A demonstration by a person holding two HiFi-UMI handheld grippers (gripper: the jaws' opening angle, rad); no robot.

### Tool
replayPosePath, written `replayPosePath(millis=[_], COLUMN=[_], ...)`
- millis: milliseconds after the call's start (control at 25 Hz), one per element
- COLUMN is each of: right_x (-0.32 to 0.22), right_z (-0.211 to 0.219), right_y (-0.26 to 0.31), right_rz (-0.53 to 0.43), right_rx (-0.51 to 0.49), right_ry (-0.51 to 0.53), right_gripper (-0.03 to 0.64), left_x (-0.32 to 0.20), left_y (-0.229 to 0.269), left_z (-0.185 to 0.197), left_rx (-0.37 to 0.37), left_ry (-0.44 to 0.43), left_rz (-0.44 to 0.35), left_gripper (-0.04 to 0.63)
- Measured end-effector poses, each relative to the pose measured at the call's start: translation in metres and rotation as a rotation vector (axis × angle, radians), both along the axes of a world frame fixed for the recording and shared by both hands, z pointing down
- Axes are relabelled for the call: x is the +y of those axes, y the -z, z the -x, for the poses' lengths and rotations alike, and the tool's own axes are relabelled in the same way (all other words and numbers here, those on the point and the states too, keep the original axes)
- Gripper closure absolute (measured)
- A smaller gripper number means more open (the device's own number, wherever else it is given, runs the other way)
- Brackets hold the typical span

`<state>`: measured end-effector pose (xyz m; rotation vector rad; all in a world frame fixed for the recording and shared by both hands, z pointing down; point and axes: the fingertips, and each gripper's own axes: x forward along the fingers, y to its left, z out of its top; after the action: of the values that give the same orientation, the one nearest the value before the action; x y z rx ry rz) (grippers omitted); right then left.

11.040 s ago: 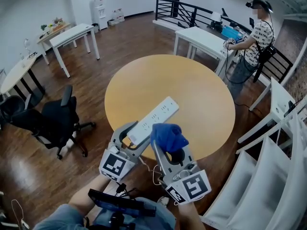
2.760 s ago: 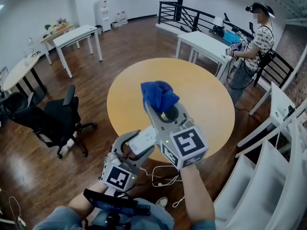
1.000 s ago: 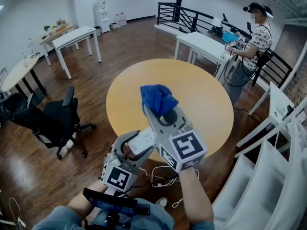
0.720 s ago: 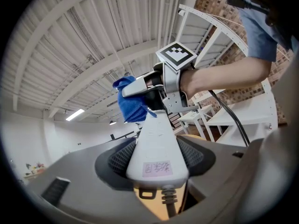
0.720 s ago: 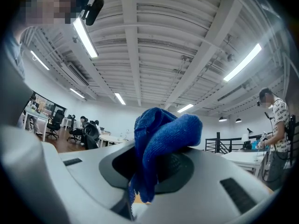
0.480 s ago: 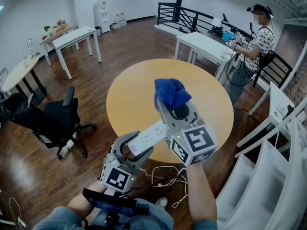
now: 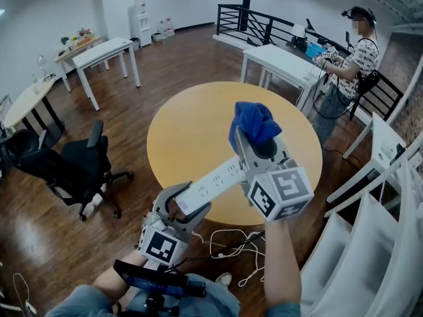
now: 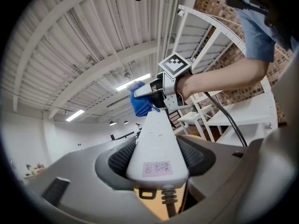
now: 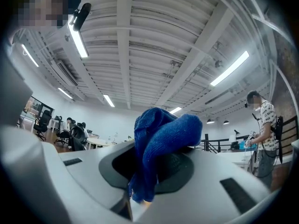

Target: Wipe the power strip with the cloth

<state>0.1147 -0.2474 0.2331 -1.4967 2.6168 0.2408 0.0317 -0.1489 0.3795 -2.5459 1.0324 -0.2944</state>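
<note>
A long white power strip is held up over the round table's near edge, its cord end clamped in my left gripper, which is shut on it. In the left gripper view the power strip runs away from the left gripper toward the blue cloth. My right gripper is shut on the bunched blue cloth and sits at the strip's far end, touching or just above it. The right gripper view shows the cloth filling the right gripper.
A round wooden table lies below both grippers. The strip's white cable trails to the floor. A black office chair stands to the left, white shelving to the right. A person stands at a white table behind.
The right gripper has carried the cloth to the right and farther along the strip, toward its far end. The left gripper has kept the strip in place.
</note>
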Motion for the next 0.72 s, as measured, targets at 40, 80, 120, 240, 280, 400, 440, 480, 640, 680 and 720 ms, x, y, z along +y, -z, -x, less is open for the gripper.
replayPosePath(millis=[40, 80, 120, 240, 280, 400, 440, 480, 640, 680, 720], right_x=[0.000, -0.001, -0.001, -0.001, -0.002, -0.001, 0.000, 0.001, 0.007, 0.009, 0.011], right_z=[-0.003, -0.005, -0.008, -0.013, -0.015, -0.019, -0.020, -0.021, -0.024, -0.025, -0.025], right_y=[0.001, 0.001, 0.002, 0.001, 0.001, 0.001, 0.001, 0.001, -0.003, -0.005, -0.007], right_rz=[-0.002, -0.004, -0.006, -0.009, -0.009, -0.015, -0.020, -0.025, -0.034, -0.035, -0.035], right_rx=[-0.002, -0.006, -0.009, -0.014, -0.016, -0.021, -0.020, -0.020, -0.032, -0.037, -0.042], right_ry=[-0.006, -0.012, -0.017, -0.031, -0.035, -0.050, -0.057, -0.062, -0.072, -0.074, -0.076], right_gripper=[0.538, 0.538, 0.538, 0.538, 0.538, 0.538, 0.538, 0.538, 0.538, 0.538, 0.538], left_x=[0.000, -0.001, -0.001, -0.002, -0.002, -0.005, -0.006, -0.007, -0.009, -0.010, -0.010], left_y=[0.000, 0.000, 0.000, 0.000, 0.000, 0.001, 0.001, 0.002, 0.004, 0.003, 0.003], left_z=[0.000, 0.000, 0.001, 0.001, 0.001, 0.002, 0.003, 0.004, 0.006, 0.006, 0.007], left_rx=[0.002, 0.003, 0.004, 0.006, 0.008, 0.019, 0.022, 0.025, 0.030, 0.035, 0.040], left_ry=[0.002, 0.002, 0.002, 0.001, 0.001, 0.002, 0.002, 0.003, 0.010, 0.012, 0.013], left_rz=[0.000, 0.000, -0.001, 0.001, 0.004, 0.009, 0.011, 0.014, 0.021, 0.023, 0.025], left_gripper=[0.308, 0.308, 0.308, 0.308, 0.308, 0.308, 0.308, 0.308, 0.308, 0.308, 0.308])
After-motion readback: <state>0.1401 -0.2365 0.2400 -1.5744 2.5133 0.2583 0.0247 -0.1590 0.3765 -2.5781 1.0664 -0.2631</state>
